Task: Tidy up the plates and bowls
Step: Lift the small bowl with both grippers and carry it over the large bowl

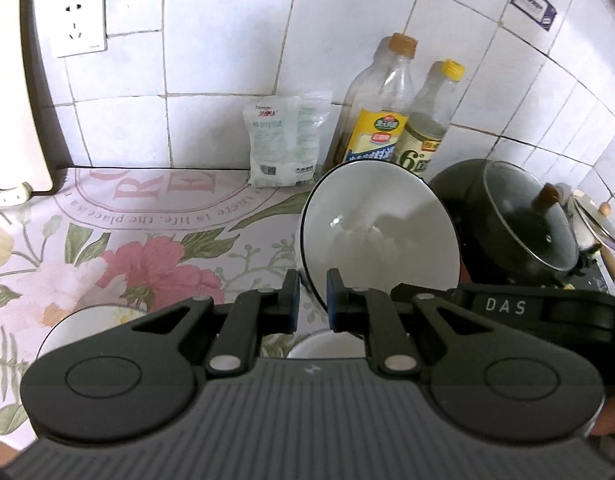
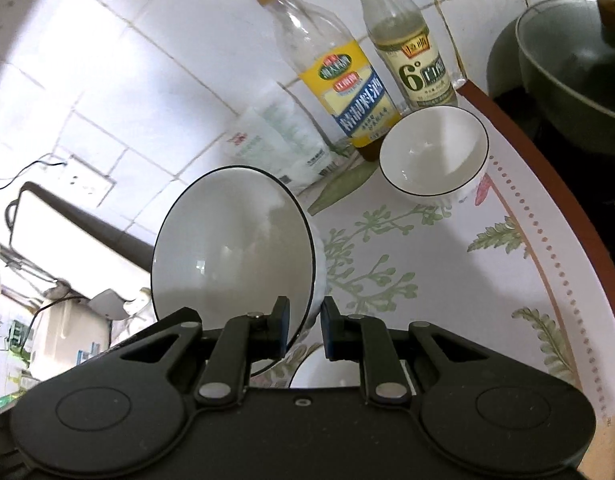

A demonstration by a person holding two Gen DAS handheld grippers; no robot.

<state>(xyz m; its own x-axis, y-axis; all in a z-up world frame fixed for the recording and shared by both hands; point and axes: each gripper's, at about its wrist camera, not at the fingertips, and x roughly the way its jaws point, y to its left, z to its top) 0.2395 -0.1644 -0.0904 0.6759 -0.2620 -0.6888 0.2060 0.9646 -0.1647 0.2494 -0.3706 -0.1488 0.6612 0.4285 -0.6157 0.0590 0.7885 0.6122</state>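
Note:
A white bowl point(image 1: 375, 232) with a thin black rim hangs tilted above the flowered cloth, its inside facing me. My left gripper point(image 1: 313, 300) is shut on its lower left rim. In the right wrist view my right gripper point(image 2: 306, 326) is shut on the lower right rim of a like white bowl point(image 2: 231, 252); it looks like the same one. The right gripper's black body point(image 1: 507, 308) lies by the bowl's lower right. Another white bowl point(image 2: 433, 152) stands upright on the cloth near the bottles. Under the grippers more white bowls point(image 1: 79, 328) point(image 1: 327, 346) point(image 2: 323, 370) show in part.
Two bottles point(image 1: 377, 112) point(image 1: 425, 120) and a white bag point(image 1: 283, 144) stand against the tiled wall. A dark pan with a glass lid point(image 1: 519, 220) sits to the right, past the counter's brown edge point(image 2: 547, 168). A dark-framed white board point(image 1: 11, 80) leans at far left.

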